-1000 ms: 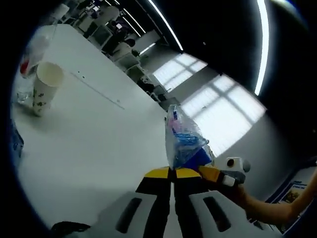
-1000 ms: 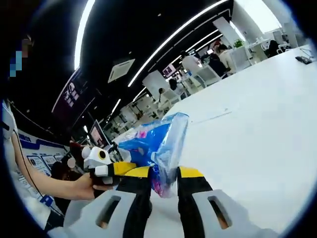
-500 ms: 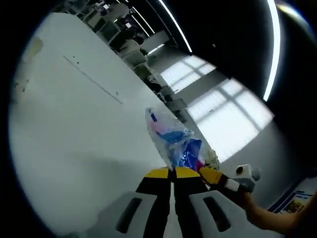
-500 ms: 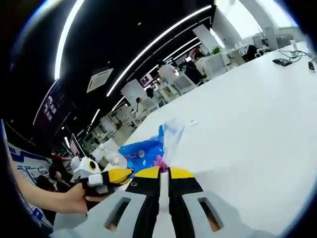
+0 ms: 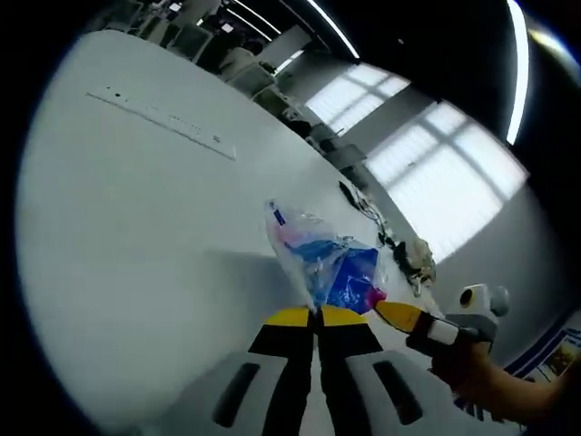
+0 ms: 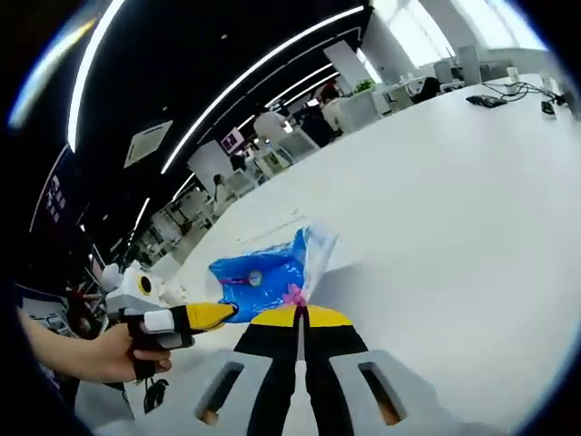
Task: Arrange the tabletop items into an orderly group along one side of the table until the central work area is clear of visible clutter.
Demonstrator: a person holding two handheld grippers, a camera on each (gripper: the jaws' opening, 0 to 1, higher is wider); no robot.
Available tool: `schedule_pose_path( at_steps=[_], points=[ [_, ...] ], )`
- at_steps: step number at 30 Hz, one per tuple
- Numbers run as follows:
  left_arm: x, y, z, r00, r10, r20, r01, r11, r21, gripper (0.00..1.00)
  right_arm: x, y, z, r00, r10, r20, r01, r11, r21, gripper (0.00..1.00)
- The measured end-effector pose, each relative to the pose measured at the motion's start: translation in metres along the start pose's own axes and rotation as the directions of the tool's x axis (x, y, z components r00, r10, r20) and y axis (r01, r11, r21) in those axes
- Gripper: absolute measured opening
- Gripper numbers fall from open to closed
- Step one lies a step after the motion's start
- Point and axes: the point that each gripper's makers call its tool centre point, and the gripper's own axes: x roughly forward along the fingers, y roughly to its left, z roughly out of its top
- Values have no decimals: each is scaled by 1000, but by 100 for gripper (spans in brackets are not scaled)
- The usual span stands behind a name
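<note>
Honestly, I can't make out what's inside the plastic bag (image 5: 325,263); through the crinkled film I see only blue and pink shapes. Both grippers pinch it from opposite sides: my left gripper (image 5: 317,314) has its 2 jaws together on one edge, and my right gripper (image 6: 300,314) is clamped on another. The bag hangs just above the white table (image 5: 136,236), well in from its far edge. In the right gripper view, a hand (image 6: 104,352) grips the left tool's handle.
</note>
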Motion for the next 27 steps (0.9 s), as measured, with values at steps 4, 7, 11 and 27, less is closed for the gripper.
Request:
schedule_pose_path(
  at_steps=[4, 7, 11, 27],
  points=[
    [7, 16, -1, 1000, 9, -24, -9, 1000, -25, 0, 6, -5, -11, 999, -30, -33, 29, 999, -30, 0],
    [6, 23, -4, 999, 35, -37, -36, 999, -12, 0, 11, -5, -17, 999, -31, -44, 31, 999, -16, 0],
    [5, 27, -8, 997, 57, -46, -57, 998, -13, 0, 16, -6, -26, 995, -53, -84, 48, 997, -56, 0],
    [6, 38, -18, 990, 127, -63, -132, 986, -96, 0, 16, -14, -42, 978, -126, -169, 114, 991, -75, 0]
  ],
)
